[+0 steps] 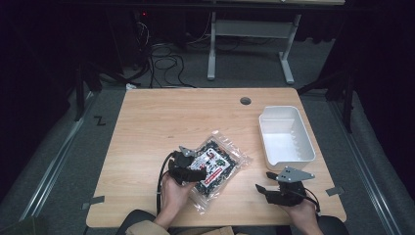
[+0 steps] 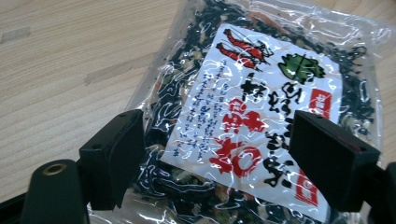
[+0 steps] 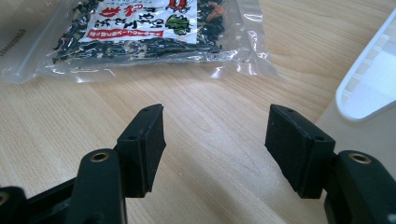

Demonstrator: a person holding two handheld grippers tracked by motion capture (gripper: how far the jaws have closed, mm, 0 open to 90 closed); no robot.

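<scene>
Now my left claw hung spread over the snack bag, pads clear of the film. Right claw idled spread. Next, probably: close on the bag's edge.

White tray on wooden table

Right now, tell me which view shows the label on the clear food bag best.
The left gripper view: the label sits close up, its red and black print and shrimp drawing sharp. The high view shows the bag whole, but the label is tiny. The right gripper view catches just the label's lower edge at its top.
</scene>
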